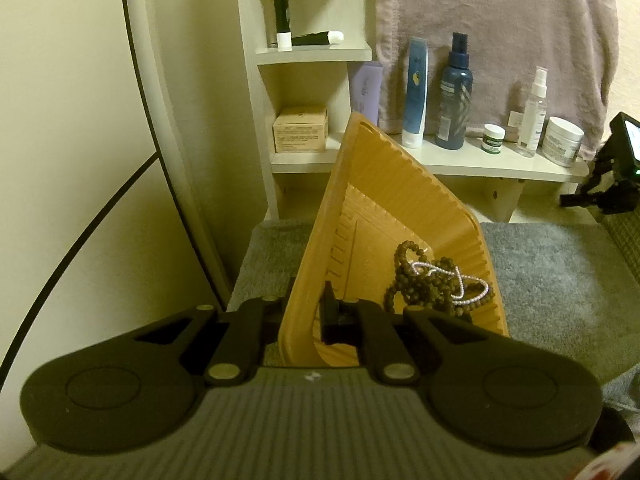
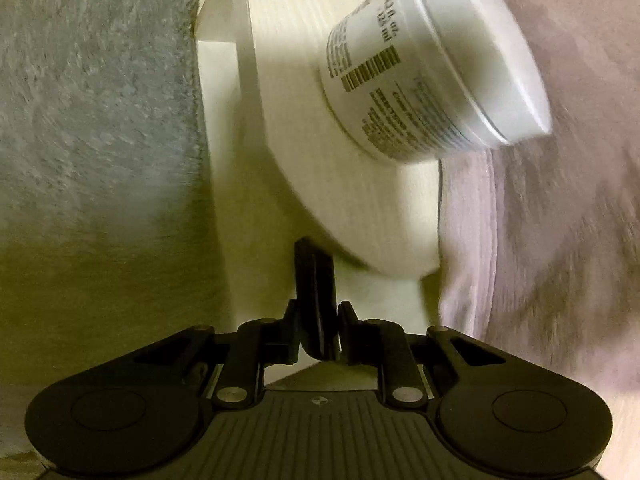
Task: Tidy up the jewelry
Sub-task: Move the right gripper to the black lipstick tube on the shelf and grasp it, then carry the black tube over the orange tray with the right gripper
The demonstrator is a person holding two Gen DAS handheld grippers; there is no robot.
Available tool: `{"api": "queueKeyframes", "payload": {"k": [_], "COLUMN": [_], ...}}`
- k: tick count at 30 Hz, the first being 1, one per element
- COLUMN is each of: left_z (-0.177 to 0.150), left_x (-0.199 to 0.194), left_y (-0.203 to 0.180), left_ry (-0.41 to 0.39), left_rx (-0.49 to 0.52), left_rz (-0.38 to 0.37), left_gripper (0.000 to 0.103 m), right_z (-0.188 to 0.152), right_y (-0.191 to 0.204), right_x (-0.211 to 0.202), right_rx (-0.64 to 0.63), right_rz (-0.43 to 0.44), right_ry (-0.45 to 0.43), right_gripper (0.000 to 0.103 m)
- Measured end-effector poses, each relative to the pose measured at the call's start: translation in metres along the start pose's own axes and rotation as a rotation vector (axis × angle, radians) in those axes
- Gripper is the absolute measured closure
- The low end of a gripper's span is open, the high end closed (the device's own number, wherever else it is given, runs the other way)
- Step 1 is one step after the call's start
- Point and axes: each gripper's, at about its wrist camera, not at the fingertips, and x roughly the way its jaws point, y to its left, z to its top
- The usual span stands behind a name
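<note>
In the left wrist view my left gripper [image 1: 306, 300] is shut on the near left wall of an orange ribbed tray [image 1: 372, 200], which is tilted up on its side above the grey mat. A dark brown bead necklace [image 1: 424, 280] and a thin white bead chain [image 1: 460, 284] lie tangled in the tray's lower right corner. In the right wrist view my right gripper [image 2: 316, 280] is shut with nothing between its fingers, close to the edge of a white shelf [image 2: 320, 184], below a white cream jar [image 2: 432, 68]. No jewelry shows in that view.
A grey mat [image 1: 552, 272] covers the surface under the tray. Behind it a white shelf [image 1: 460, 160] carries a blue tube, a dark spray bottle [image 1: 454, 92], a clear spray bottle, small jars and a white jar [image 1: 564, 140]. A mauve towel [image 1: 500, 32] hangs behind. A cardboard box [image 1: 300, 130] sits in a cubby.
</note>
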Motion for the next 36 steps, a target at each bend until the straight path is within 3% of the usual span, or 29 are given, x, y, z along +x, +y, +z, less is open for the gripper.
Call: {"api": "queueKeyframes", "payload": {"k": [5, 10, 16, 23, 30, 36], "left_z": [0.0, -0.002, -0.003, -0.003, -0.003, -0.003], "left_x": [0.0, -0.001, -0.003, -0.005, -0.006, -0.005], "left_y": [-0.001, -0.002, -0.003, -0.005, -0.005, -0.005], "left_ry": [-0.005, -0.015, -0.022, -0.025, -0.024, -0.024], "left_rx": [0.015, 0.02, 0.023, 0.027, 0.021, 0.022], "left_rz": [-0.002, -0.006, -0.009, -0.01, -0.004, -0.002], "left_gripper": [0.096, 0.096, 0.096, 0.096, 0.096, 0.096], "right_z": [-0.009, -0.019, -0.031, -0.049, -0.052, -0.055], "right_y": [0.006, 0.019, 0.067, 0.088, 0.089, 0.094], "right_x": [-0.032, -0.071, -0.094, -0.076, -0.051, -0.056], "right_rx": [0.164, 0.427, 0.763, 0.936, 0.955, 1.009], "right_rz": [0.032, 0.114, 0.176, 0.107, 0.124, 0.104], "right_ry": [-0.009, -0.073, -0.113, -0.262, -0.289, -0.32], "right_gripper": [0.085, 0.086, 0.086, 0.081, 0.08, 0.081]}}
